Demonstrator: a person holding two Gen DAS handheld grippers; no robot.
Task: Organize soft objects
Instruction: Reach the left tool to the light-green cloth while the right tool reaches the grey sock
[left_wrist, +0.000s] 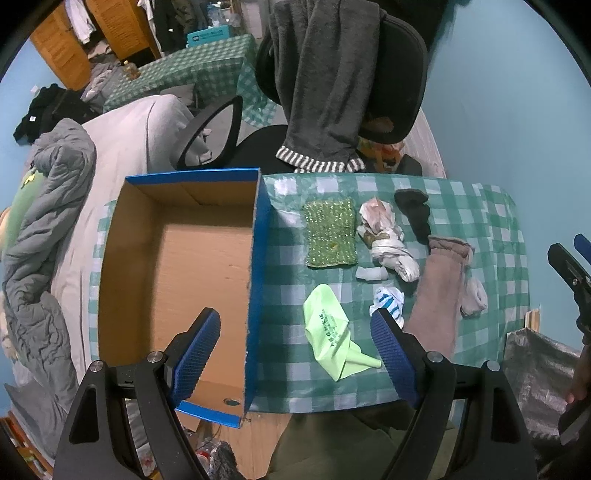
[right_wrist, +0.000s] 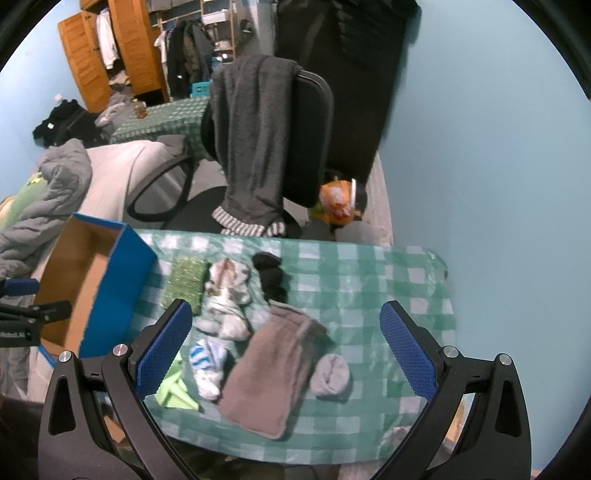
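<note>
Both my grippers are held above the near edge of the table (left_wrist: 480, 206), which has a green checked cloth. My left gripper (left_wrist: 295, 350) has its jaws wide apart, holding nothing; it straddles the blue wall of the cardboard box (left_wrist: 255, 295), one finger over the box floor, the other over the cloth. My right gripper (right_wrist: 284, 354) is likewise spread wide and empty, above the soft items.

Box sits at the left end of the table, nothing visible inside.

Items on the cloth right of the box: green knitted cloth (left_wrist: 330, 232) nearest the box at the far side; white crumpled rag (left_wrist: 384, 236) beside it; black sock (left_wrist: 415, 212) further right; brown towel (right_wrist: 269, 369) lying long; grey rolled sock (right_wrist: 330, 374) just right of the towel; blue-striped sock (right_wrist: 207, 363) left of the towel; light green bag (left_wrist: 330, 332) near the front edge.
</note>
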